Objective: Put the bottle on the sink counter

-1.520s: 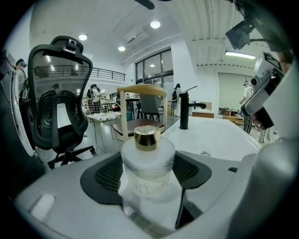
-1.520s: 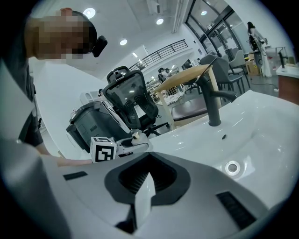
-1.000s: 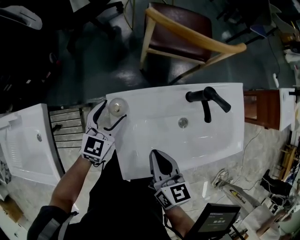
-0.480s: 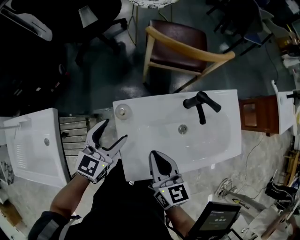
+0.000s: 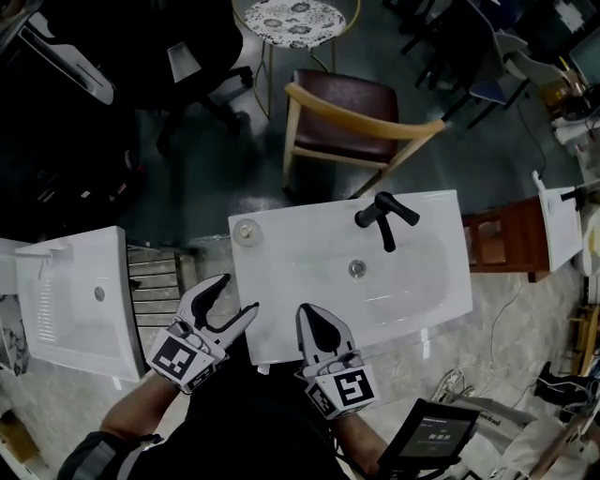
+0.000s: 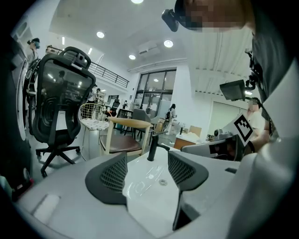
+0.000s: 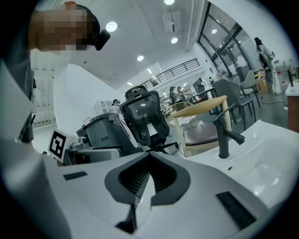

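A: Bottle point(image 5: 247, 230): where, from the head view?

B: On the far left corner of the white sink counter point(image 5: 309, 225), showing as a pale round top. Touched by neither gripper. Well left of the black faucet point(image 5: 384, 214) at the far edge.

A: And the left gripper point(image 5: 234, 298)?

B: Just off the counter's left edge, by the near left corner, well apart from the bottle. Fingers released and spread, closing at this moment, with nothing between them. In the left gripper view, only the basin, its drain point(image 5: 356, 268) and the faucet showing through the gap.

A: Right gripper point(image 5: 309, 314)?

B: Over the counter's near edge, left of its middle, pointing toward the basin. Fingers clenched tip to tip, gripping nothing.

A: Anything around the counter?

B: Beyond the far edge, a wooden chair point(image 5: 352, 117) with a dark seat, and past it a round patterned table point(image 5: 295, 19). Off the left edge, a second white sink point(image 5: 75, 300). Near the lower right, a dark screen point(image 5: 427, 441).
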### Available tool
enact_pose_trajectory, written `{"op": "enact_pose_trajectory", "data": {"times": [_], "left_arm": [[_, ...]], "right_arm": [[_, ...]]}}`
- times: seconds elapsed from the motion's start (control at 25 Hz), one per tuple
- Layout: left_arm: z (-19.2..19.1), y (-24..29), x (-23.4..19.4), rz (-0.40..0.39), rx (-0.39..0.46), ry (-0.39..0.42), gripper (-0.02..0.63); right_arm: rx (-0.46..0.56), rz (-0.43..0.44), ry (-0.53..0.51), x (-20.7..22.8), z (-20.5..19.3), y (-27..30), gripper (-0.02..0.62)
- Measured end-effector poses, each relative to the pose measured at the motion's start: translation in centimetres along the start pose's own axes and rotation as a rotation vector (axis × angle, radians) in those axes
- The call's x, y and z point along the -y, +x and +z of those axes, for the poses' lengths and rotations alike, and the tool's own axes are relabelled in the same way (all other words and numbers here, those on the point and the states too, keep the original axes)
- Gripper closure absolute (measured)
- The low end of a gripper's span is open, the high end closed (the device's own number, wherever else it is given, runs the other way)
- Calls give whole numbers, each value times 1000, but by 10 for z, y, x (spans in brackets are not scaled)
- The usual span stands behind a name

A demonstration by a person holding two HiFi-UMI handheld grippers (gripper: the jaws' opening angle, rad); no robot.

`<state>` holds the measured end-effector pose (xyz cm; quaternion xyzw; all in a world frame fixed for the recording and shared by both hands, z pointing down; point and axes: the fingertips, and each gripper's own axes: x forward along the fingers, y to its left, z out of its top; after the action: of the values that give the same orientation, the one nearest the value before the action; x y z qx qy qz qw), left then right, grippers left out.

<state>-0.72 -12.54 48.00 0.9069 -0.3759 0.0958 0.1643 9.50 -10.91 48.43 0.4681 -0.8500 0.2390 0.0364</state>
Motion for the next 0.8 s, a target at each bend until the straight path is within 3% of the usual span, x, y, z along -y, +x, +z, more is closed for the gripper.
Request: {"op": "enact_pose_trajectory", "data": {"times": [0.44, 0.64, 0.8], "left_arm": [[31, -25, 28, -10, 57, 10, 454], [36, -38, 39, -16, 93, -19, 601], [39, -44, 47, -37, 97, -53, 604]], "right_arm": [[67, -13, -22, -12, 27, -23, 600], [94, -25, -37, -19, 38, -37, 600], [115, -27, -44, -27, 49, -46, 600]]}}
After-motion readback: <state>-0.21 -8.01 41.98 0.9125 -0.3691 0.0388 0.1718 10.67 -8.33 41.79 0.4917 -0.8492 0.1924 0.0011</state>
